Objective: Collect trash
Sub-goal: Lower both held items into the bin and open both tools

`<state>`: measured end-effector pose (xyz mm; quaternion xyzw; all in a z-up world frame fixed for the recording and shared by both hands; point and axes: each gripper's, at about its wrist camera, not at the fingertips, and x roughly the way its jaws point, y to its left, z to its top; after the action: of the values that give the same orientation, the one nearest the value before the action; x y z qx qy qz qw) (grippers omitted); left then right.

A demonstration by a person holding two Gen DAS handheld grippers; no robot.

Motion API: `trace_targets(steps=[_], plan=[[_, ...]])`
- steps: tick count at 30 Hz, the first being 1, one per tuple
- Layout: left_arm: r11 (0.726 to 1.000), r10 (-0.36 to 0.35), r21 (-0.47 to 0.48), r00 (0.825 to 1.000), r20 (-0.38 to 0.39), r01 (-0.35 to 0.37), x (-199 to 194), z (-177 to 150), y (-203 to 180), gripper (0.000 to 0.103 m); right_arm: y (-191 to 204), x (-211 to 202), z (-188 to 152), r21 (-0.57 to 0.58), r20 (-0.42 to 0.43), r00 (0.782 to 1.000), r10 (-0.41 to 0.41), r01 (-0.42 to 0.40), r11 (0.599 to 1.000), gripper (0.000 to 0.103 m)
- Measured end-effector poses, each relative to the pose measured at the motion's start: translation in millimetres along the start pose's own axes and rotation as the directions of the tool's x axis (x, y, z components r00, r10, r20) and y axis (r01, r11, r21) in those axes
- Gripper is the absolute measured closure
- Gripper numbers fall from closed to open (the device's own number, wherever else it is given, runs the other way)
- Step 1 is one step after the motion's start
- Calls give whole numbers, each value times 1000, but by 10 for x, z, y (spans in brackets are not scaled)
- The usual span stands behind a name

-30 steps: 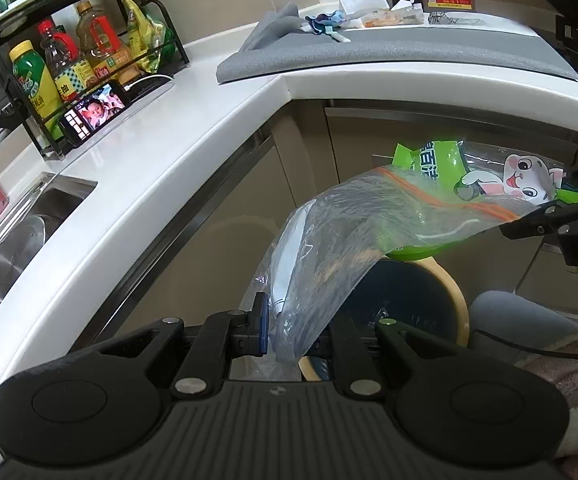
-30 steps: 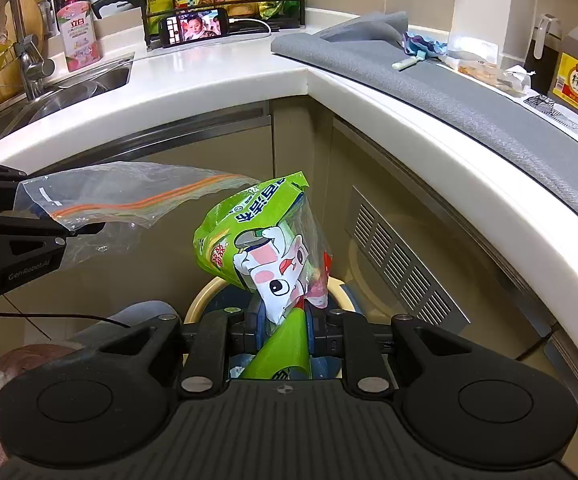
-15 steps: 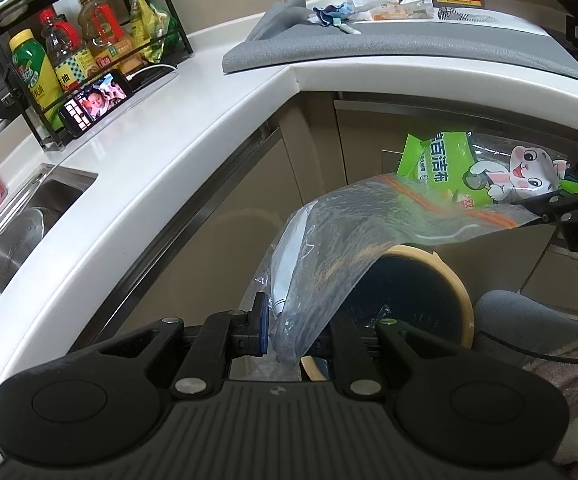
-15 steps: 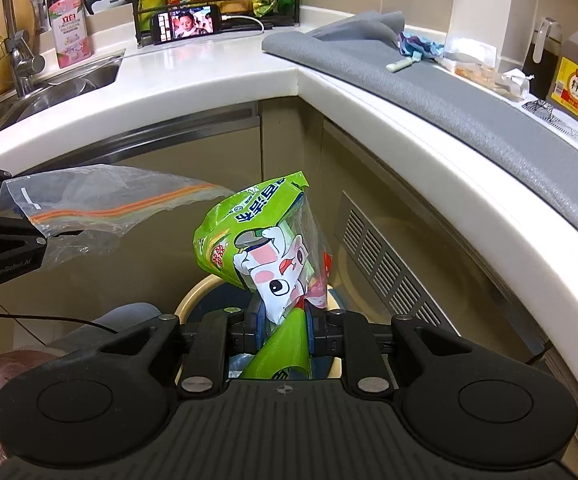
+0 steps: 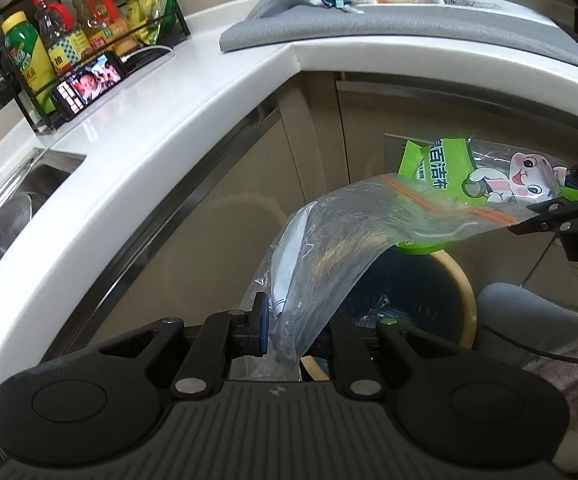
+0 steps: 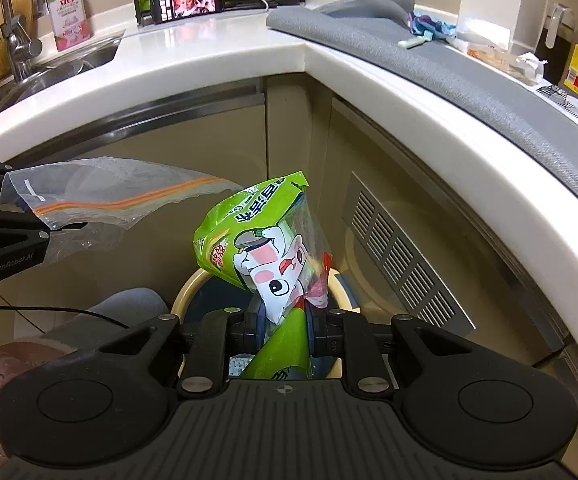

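Observation:
My left gripper [image 5: 293, 338] is shut on a clear zip bag [image 5: 353, 240] with an orange seal strip; the bag arches up and to the right over a round trash bin [image 5: 455, 276] with a cream rim and dark liner. My right gripper [image 6: 285, 330] is shut on a green wrapper [image 6: 261, 236] printed with a cartoon animal, held upright above the same trash bin [image 6: 187, 294]. In the right wrist view the zip bag [image 6: 101, 196] hangs at the left from the other gripper. The green wrapper [image 5: 485, 176] shows behind the bag in the left wrist view.
A curved white counter [image 6: 217, 56] runs above the bin, with beige cabinet doors and a vent grille [image 6: 401, 256] below. On it lie a grey mat [image 6: 373, 36] with small litter, a phone [image 6: 187, 2], a bottle rack [image 5: 69, 48] and a sink [image 5: 5, 216].
Both grippers keep their hold. The right gripper with the green wrapper has eased slightly lower and closer to the bin; the zip bag hangs much as before.

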<state>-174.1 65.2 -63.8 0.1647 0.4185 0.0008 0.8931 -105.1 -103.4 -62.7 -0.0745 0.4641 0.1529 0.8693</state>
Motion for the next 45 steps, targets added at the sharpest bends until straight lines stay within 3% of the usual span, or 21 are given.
trace_targets(steps=[22,27,36,45], plan=[[998,-36,-58,991,-130,29,601,52,-2,91,-68,533,21,27,-121,993,-5,8,1000,82],[995,-73,-75,980,-187,60,793,51,-48,91,-76,710,-12,39,-154,988,0,6,999,82],[997,-74,-52,962,-262,63,1163,89,-187,91,-152,1083,-73,67,-228,974,8,8,998,82],[997,-80,-19,933,-351,78,1578,143,-388,91,-223,1431,-105,98,-310,951,11,21,995,82]])
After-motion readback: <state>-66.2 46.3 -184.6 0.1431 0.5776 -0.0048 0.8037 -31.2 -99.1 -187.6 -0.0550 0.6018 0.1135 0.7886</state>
